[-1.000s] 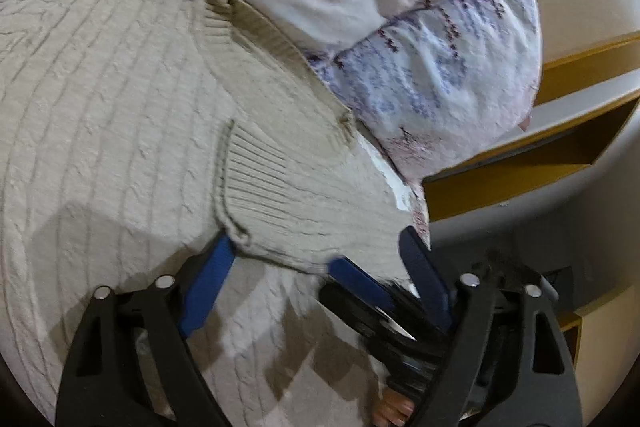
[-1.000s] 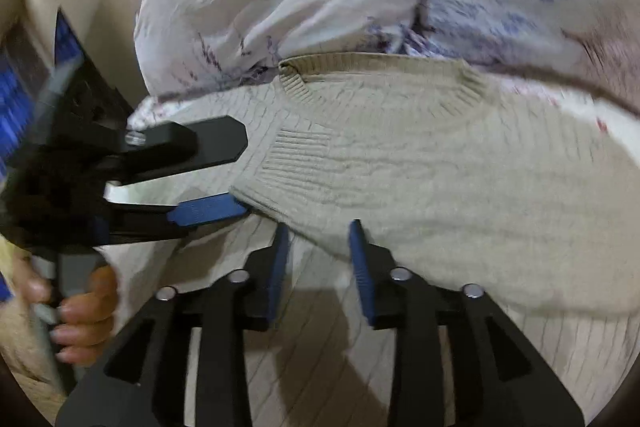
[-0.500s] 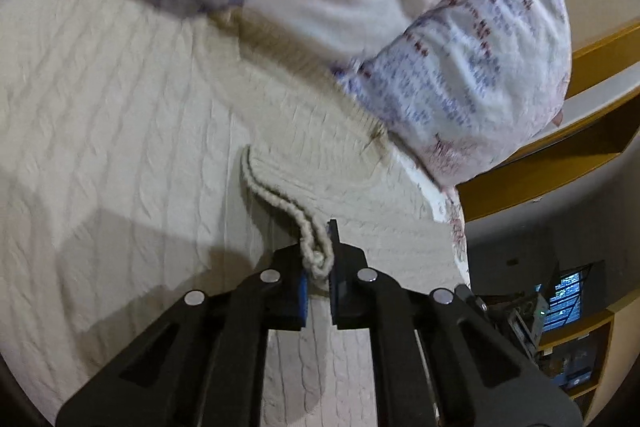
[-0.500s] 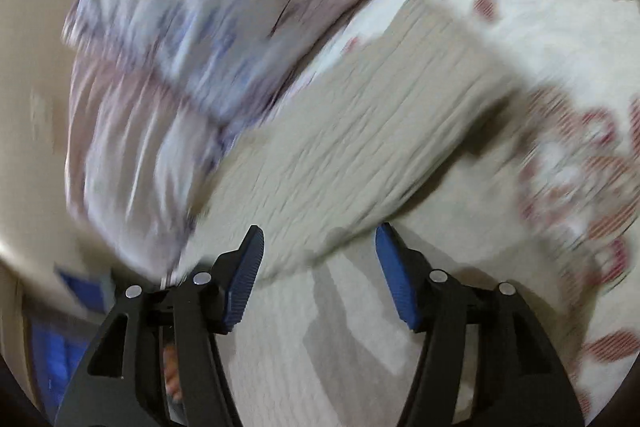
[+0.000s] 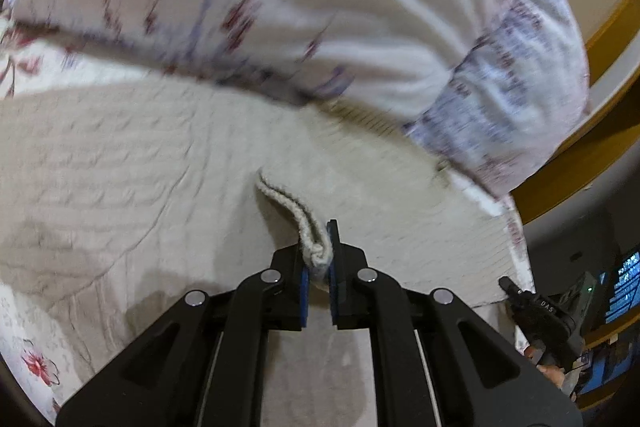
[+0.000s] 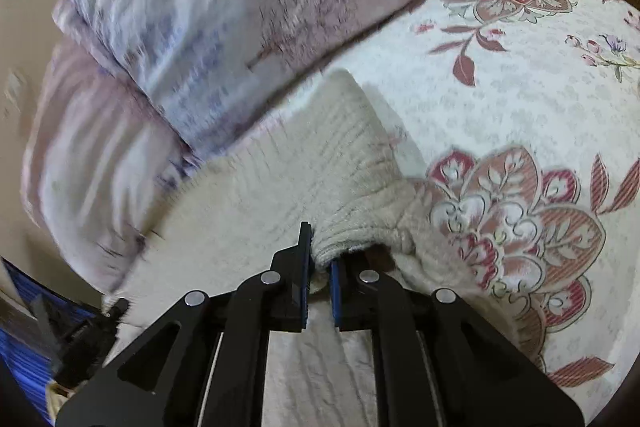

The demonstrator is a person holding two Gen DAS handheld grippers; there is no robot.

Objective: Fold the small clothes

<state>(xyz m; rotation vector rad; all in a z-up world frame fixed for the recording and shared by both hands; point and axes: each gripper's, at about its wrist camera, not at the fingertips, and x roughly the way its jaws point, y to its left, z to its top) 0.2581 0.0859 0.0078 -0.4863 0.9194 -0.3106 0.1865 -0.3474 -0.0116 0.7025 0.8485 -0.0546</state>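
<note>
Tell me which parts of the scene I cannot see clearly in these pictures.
- Left wrist view: the pillow is motion-blurred, and it covers the sweater's far edge.
- Right wrist view: the sweater's lower part is hidden behind the right gripper.
- Left wrist view: the left gripper covers the pinched cuff's end.

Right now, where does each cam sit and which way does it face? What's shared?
Left wrist: on the left gripper, looking along its fingers at the sweater and pillow; the gripper is shut on a ribbed cuff; the other gripper shows low right.
Right wrist: on the right gripper, facing the sweater, pillow and floral bedspread; the gripper is shut on a sweater fold; no hand is clear.
Shared: sweater, pillow.
</note>
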